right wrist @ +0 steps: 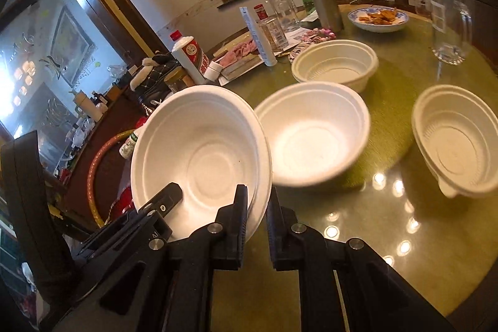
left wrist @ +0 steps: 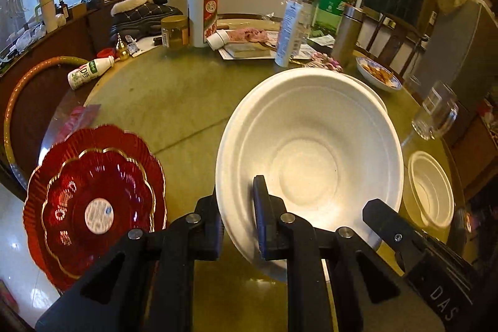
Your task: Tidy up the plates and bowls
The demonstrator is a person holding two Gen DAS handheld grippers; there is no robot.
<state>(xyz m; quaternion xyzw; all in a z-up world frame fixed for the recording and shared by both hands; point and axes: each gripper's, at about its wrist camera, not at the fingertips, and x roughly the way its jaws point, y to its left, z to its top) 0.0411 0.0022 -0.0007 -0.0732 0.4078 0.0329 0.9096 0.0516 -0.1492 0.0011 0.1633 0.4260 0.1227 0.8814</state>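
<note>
Both grippers are clamping one white foam bowl by its rim: the left gripper (left wrist: pixel 238 226) is pinching the rim at lower centre of the left wrist view, one finger inside the bowl and one outside, while the right gripper (right wrist: pixel 256 226) is pinching the opposite edge at lower centre of the right wrist view. The held bowl (left wrist: pixel 311 151) is filling the centre of the left view, tilted and seemingly raised off the table (left wrist: pixel 174 101). Judged from the task, the step in hand is carrying this bowl to nest it in another; doing it well is probably calling for both grips to be kept level with each other, since thin foam is likely to flex or tear if the two hands twist apart, and for the bowl to be centred over its target before either grip is eased. The left view alone is showing the stacked red plates (left wrist: pixel 93 207) at lower left, partly overhanging the table edge, and a small bowl (left wrist: pixel 431 189) at right. The right view alone is revealing the candidate targets: a middle bowl (right wrist: pixel 314 133) just beside the held one, a far bowl (right wrist: pixel 334 64) above it, and a right-hand bowl (right wrist: pixel 457 142), together with a tall glass (right wrist: pixel 451 27) at upper right, an obstacle worth avoiding.
</note>
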